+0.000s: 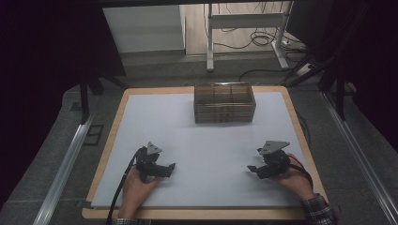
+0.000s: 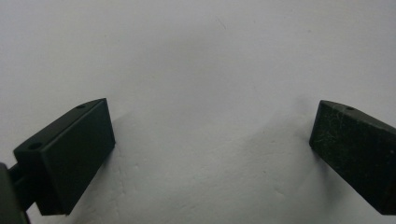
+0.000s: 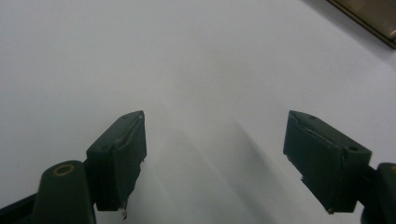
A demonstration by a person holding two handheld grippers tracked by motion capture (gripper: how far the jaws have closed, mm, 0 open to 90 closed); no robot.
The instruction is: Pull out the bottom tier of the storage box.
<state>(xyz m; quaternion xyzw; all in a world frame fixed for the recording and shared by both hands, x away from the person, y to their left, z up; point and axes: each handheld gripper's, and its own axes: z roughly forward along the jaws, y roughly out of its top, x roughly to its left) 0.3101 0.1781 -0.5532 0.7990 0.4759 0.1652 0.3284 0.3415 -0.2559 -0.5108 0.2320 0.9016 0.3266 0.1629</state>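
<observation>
While both grippers, left gripper (image 1: 170,167) and right gripper (image 1: 253,169), sit unclenched and empty low in frame, approach the compartment box (image 1: 224,102) at upper centre squarely.

I count two grippers — my left gripper (image 1: 162,168) and my right gripper (image 1: 257,169) — each with two black fingers (image 2: 70,154), four fingers in all. One clear compartment box (image 1: 224,103) sits on one white sheet (image 1: 206,140) covering one counter (image 1: 117,117) — nothing between my fingers.
</observation>
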